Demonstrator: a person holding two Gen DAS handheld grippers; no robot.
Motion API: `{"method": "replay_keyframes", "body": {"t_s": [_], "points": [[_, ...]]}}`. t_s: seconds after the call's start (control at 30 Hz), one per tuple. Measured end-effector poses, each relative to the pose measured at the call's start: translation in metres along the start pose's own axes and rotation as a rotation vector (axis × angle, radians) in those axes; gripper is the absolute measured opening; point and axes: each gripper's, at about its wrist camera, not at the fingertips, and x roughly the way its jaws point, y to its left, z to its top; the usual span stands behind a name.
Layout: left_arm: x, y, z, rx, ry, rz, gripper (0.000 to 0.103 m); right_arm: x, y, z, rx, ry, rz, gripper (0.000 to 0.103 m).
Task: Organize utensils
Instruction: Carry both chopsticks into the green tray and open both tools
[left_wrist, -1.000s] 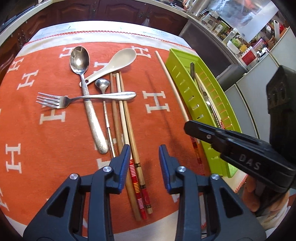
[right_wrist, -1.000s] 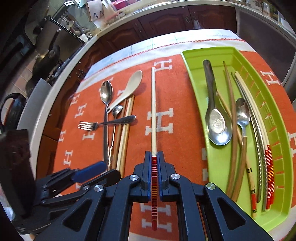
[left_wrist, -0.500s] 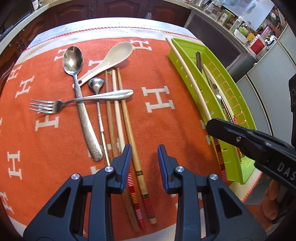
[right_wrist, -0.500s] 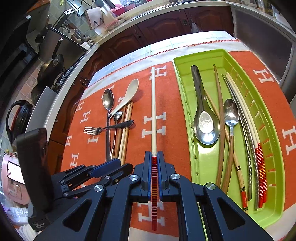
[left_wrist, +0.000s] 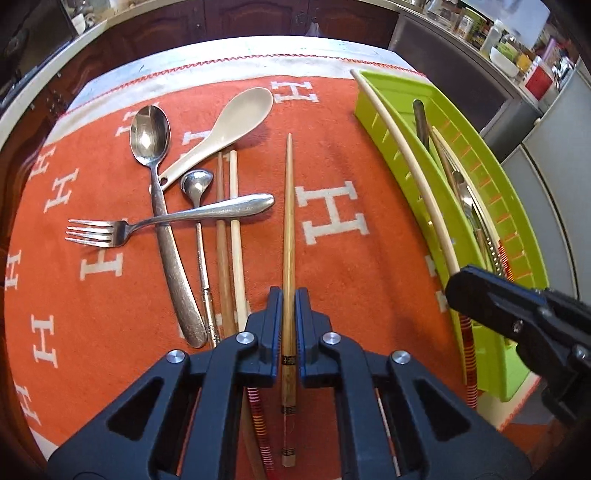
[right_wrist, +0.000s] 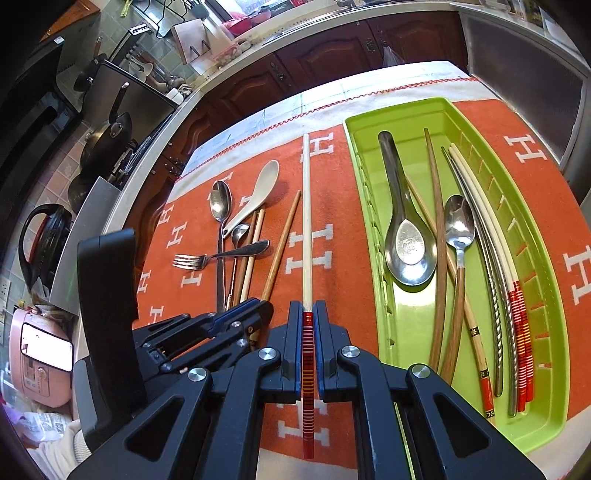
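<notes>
My left gripper (left_wrist: 289, 295) is shut on a brown wooden chopstick (left_wrist: 288, 221) and holds it just above the orange mat. My right gripper (right_wrist: 307, 310) is shut on a pale chopstick with a red-striped end (right_wrist: 306, 229), lifted above the mat beside the green tray (right_wrist: 543, 280). In the left wrist view that chopstick (left_wrist: 417, 173) lies along the tray's near wall (left_wrist: 391, 122). On the mat lie a large metal spoon (left_wrist: 151, 136), a beige ceramic spoon (left_wrist: 236, 114), a small spoon (left_wrist: 197, 184), a fork (left_wrist: 110, 230) and two chopsticks (left_wrist: 231, 236).
The tray holds a metal soup spoon (right_wrist: 406, 243), a wooden-handled spoon (right_wrist: 460, 229) and several chopsticks (right_wrist: 495, 266). The orange mat (left_wrist: 74, 295) covers a table. Dark cabinets stand beyond it; pans (right_wrist: 107, 136) and a pink cooker (right_wrist: 40, 354) sit at the left.
My left gripper has closed on the brown chopstick and drawn it right, away from the pile. My right gripper has carried the pale chopstick closer to the tray.
</notes>
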Motion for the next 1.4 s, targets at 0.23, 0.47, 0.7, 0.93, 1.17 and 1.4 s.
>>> {"method": "replay_keyframes", "body": {"t_s": [0.23,0.47,0.7,0.93,1.17,1.4], "points": [[-0.027,0.002,0.003,-0.055,-0.017,-0.088,0.004,-0.012,-0.001,-0.002,0.0,-0.022,0.008,0.005],[-0.079,-0.012,-0.003,-0.048,-0.103,-0.11,0.004,-0.032,-0.004,-0.009,-0.008,-0.039,0.028,0.005],[-0.115,-0.022,-0.011,-0.026,-0.147,-0.075,0.004,-0.061,0.001,-0.026,-0.042,-0.06,0.045,0.005],[-0.134,-0.037,-0.012,-0.002,-0.169,-0.063,0.004,-0.095,0.004,-0.035,-0.058,-0.105,0.035,0.005],[-0.14,-0.062,0.006,0.019,-0.175,-0.097,0.004,-0.13,-0.011,-0.027,-0.038,-0.167,-0.013,0.005],[-0.139,-0.101,0.032,0.059,-0.194,-0.118,0.004,-0.157,-0.041,-0.005,-0.01,-0.234,-0.123,0.005]]}}
